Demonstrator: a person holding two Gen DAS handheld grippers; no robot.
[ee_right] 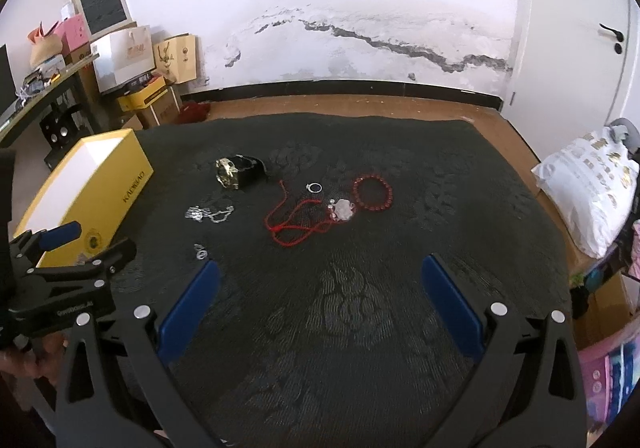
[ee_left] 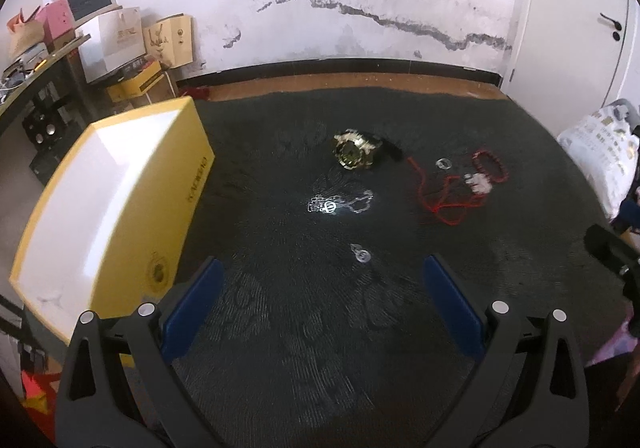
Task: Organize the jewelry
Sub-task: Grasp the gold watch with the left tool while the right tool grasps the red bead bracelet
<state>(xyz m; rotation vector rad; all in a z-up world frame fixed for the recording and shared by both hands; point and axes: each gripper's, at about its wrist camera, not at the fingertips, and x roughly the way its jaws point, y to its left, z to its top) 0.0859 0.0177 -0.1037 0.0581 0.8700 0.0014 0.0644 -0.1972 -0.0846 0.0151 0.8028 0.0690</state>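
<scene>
Jewelry lies scattered on a dark patterned blanket [ee_right: 360, 328], and nothing has yet been collected — you are at the approach step, before the first pick. Your left gripper [ee_left: 320, 304] and right gripper [ee_right: 320, 304] both hover above the blanket with jaws spread wide and nothing between them. An open yellow box [ee_left: 120, 208] with a white interior sits at the left edge of the blanket; it is the likely destination, and as far as the views show it holds nothing. Nearest the left gripper is a small ring [ee_left: 361, 254], with a silver chain [ee_left: 340, 204] beyond it and a gold-faced watch [ee_left: 354, 154] farther back. To the right lie a red cord necklace [ee_right: 296, 220] with a pale pendant [ee_right: 342, 210], a red bead bracelet [ee_right: 374, 194] just beside that pendant, and another small ring [ee_right: 315, 187]. The next move calls for lowering one gripper over a single piece and closing squarely on it. Expect trouble with the ring and chain — both are thin and lie flat on soft fabric, so the jaws may catch the blanket. The cord's loose loops could drag the pendant along. A white pillow [ee_right: 588, 188] at the right edge is well apart from the work.
</scene>
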